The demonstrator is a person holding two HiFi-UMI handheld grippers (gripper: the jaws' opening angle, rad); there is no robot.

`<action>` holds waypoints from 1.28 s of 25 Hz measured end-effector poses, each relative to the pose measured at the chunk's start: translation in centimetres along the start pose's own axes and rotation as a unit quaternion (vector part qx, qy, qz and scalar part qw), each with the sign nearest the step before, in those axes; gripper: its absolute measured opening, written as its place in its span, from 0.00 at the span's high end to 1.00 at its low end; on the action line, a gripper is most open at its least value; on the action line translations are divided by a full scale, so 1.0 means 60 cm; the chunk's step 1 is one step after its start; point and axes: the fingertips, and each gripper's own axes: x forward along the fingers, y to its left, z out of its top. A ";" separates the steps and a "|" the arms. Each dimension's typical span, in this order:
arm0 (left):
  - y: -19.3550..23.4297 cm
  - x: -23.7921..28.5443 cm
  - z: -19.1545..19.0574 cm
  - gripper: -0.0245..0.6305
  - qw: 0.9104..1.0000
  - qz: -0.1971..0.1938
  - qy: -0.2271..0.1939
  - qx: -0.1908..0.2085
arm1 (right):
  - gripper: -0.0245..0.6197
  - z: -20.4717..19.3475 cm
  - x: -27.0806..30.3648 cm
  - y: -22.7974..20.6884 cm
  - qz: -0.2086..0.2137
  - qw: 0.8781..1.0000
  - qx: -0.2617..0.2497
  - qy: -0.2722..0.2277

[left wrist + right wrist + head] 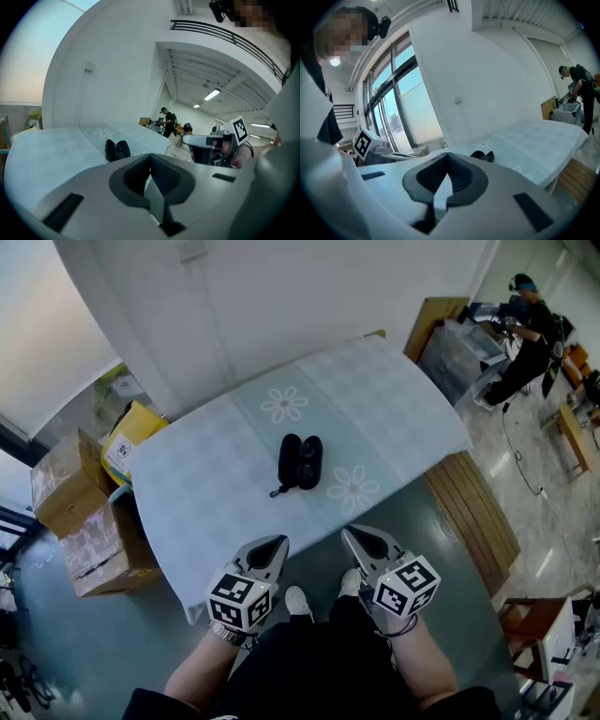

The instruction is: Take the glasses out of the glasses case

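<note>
1. As we look down from the head view, the glasses case lies open on the desk. It is about midway between the left and right edges and somewhat nearer the near edge. Both halves are dark inside, and we cannot tell whether glasses sit in them.
2. Our left claw and right claw hang off the near edge, well apart from the case. Each has its jaws pressed together on nothing.
3. The left gripper view adds a side look at the case, with its two rounded halves standing up like shells, and a person past the far right corner. The right gripper view shows tall windows beyond the left edge.
4. The case is black and smooth, with a short cord. The desk wears a pale blue cloth with white flower prints. Brown cardboard boxes stack by the left edge.
</note>
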 end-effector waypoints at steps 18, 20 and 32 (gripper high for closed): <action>-0.003 0.029 -0.007 0.92 1.000 0.004 0.013 -0.010 | 0.93 0.023 -0.009 -0.028 -0.003 1.000 -0.012 -0.021; -0.008 0.044 -0.001 0.92 1.000 0.007 0.014 -0.010 | 0.93 0.028 -0.010 -0.044 0.000 1.000 -0.010 -0.020; -0.011 0.127 0.047 0.92 0.997 0.069 0.001 -0.027 | 0.93 0.076 0.020 -0.137 0.063 0.998 -0.013 0.000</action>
